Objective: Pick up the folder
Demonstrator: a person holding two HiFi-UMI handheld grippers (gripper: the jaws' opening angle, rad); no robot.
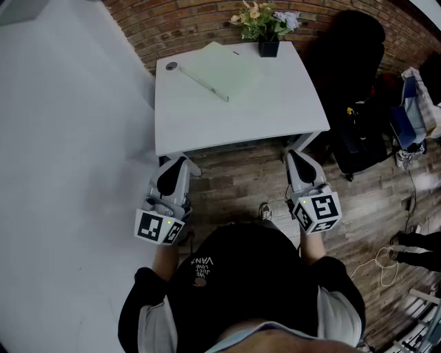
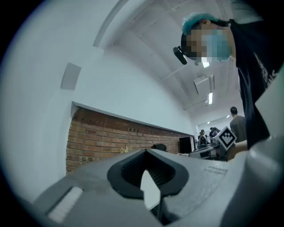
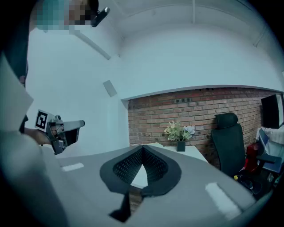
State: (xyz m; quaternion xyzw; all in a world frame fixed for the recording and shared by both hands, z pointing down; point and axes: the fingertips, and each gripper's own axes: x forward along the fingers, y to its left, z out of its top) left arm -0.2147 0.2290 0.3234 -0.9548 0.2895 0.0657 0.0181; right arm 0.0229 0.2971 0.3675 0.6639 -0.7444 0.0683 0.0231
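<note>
White table [image 1: 241,124] bears folder [image 1: 219,69], potted flowers [image 1: 266,31], grey disc [image 1: 171,66].

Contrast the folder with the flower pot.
The folder lies flat, skewed to the table's edges; the flower pot stands upright near the far edge. The folder is pale green and broad; the flower pot is dark and small, with flowers in it. Both rest on the white table.
</note>
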